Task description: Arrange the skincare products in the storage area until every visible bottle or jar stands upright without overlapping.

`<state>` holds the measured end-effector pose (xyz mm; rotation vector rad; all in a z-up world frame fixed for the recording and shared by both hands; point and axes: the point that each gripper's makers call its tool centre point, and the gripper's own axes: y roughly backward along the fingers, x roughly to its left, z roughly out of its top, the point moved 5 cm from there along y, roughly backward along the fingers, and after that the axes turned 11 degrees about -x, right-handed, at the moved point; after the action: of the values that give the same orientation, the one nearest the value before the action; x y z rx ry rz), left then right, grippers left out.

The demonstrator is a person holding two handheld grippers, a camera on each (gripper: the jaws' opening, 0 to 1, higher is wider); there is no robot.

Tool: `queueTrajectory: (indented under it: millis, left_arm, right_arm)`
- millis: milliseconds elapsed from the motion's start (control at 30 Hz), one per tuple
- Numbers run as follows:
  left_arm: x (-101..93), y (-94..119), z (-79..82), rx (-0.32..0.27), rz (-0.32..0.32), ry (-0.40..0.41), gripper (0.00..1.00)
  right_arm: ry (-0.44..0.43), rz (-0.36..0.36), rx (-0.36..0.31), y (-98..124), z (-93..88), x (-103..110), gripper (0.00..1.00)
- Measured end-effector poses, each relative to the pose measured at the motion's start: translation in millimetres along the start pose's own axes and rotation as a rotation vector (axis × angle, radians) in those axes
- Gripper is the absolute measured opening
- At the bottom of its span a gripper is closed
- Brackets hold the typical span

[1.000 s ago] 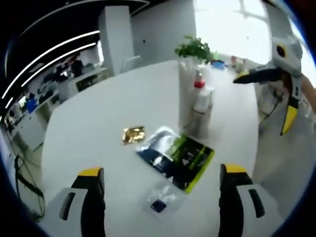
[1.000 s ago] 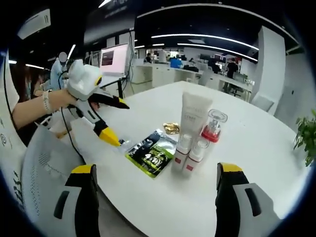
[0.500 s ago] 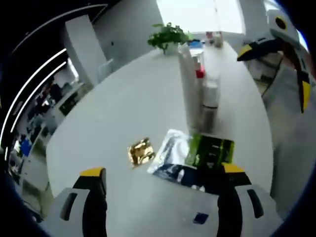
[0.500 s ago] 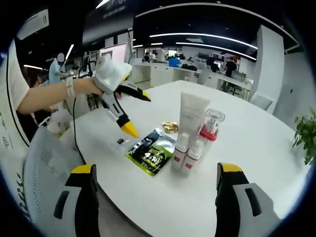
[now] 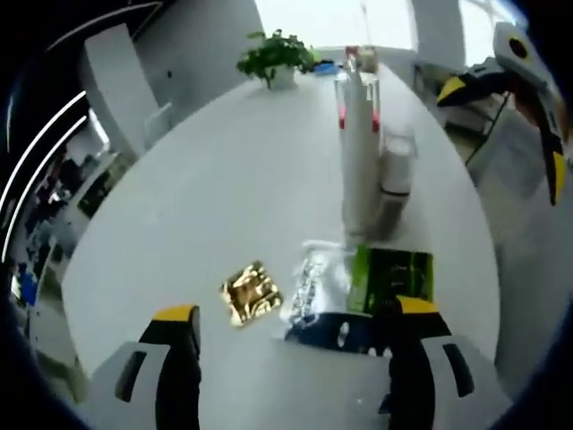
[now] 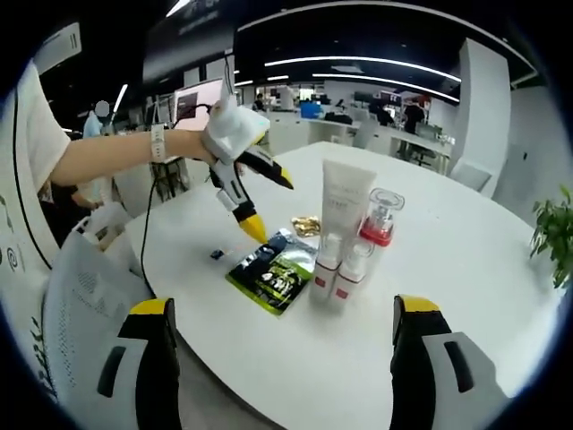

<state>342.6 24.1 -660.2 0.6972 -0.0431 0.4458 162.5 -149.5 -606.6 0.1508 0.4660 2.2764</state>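
A tall white tube (image 6: 346,202) stands upright on the round white table (image 6: 430,296). Beside it are a clear bottle with a red base (image 6: 380,220) and two small white bottles (image 6: 339,274), all upright. A green and black sachet (image 6: 272,274) and a gold sachet (image 6: 306,225) lie flat in front of them. My left gripper (image 6: 271,209), held in a person's hand, hovers open just above the green sachet. In the left gripper view its jaws (image 5: 295,322) straddle the sachet (image 5: 380,285) and gold packet (image 5: 251,292), with the tube (image 5: 356,157) beyond. My right gripper (image 6: 291,313) is open, back from the table edge.
A small blue item (image 6: 216,253) lies on the table left of the green sachet. A potted plant (image 5: 273,56) stands at the far edge. The right gripper (image 5: 503,125) shows open at the upper right of the left gripper view. Office desks and chairs surround the table.
The left gripper has moved forward over the table to the sachets, and the small clear packet has slipped under its view. The right gripper has stayed about where it was.
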Motion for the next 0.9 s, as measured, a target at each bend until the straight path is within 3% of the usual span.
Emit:
queueTrajectory:
  millis: [167, 233, 300, 467, 833, 900]
  left_arm:
    - [3.1, -9.7, 4.0, 0.019, 0.028, 0.062, 0.80]
    - [13.4, -18.5, 5.8, 0.019, 0.038, 0.084, 0.75]
    - [22.6, -26.7, 3.3, 0.033, 0.046, 0.114, 0.73]
    - [22.1, -34.2, -4.1, 0.071, 0.071, 0.161, 0.67]
    - [41.0, -53.9, -11.3, 0.108, 0.044, 0.126, 0.59]
    - [39.8, -52.9, -7.8, 0.124, 0.016, 0.064, 0.59]
  right_arm:
    - [-0.004, -0.001, -0.001, -1.1, -0.2, -1.1, 1.00]
    - [-0.005, 0.000, 0.002, -1.6, -0.5, -1.5, 1.00]
    - [-0.005, 0.001, 0.002, -1.6, -0.8, -1.8, 1.00]
    - [-0.009, 0.004, 0.010, -1.5, -2.6, -2.3, 1.00]
    - [-0.028, 0.003, 0.019, -2.1, -7.7, -5.3, 1.00]
    - [-0.032, 0.005, 0.019, -3.2, -8.5, -5.1, 1.00]
